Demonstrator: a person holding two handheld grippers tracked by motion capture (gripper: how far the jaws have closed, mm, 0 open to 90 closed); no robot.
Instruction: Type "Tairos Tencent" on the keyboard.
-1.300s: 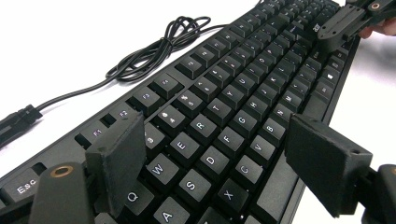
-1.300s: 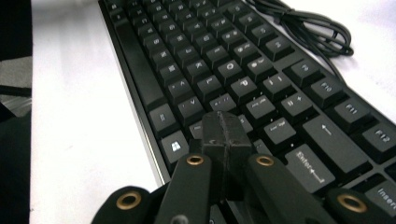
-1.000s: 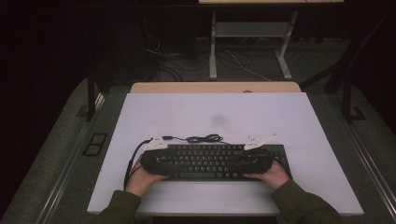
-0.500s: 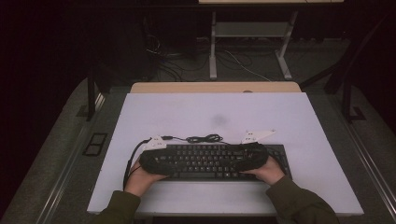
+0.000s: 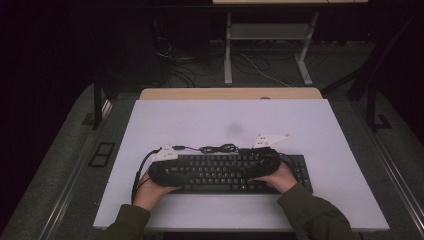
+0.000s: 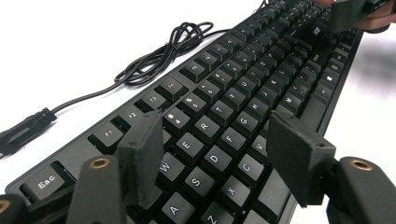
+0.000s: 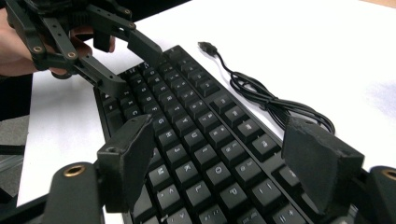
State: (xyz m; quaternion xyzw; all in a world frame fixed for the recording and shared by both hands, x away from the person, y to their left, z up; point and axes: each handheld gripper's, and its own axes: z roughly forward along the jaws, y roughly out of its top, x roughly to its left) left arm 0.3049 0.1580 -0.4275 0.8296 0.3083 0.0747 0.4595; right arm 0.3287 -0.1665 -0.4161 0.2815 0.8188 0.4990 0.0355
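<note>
Under both hand-held grippers lies the keyboard [image 5: 227, 172], flat on the white surface [image 5: 210, 120] near the person's edge. The right hand-held gripper [image 7: 231, 163] has slid inward from the keyboard's right end to its middle keys, and its jaws have just been opening; they stand released above the keys, gripping nothing. The left hand-held gripper [image 6: 219, 154] holds its place at the left end, its jaws just closing a little, yet apart over the letter rows. The cable [image 5: 217, 148] lies coiled just beyond. The grasp looks let go, the keyboard likely set down.
</note>
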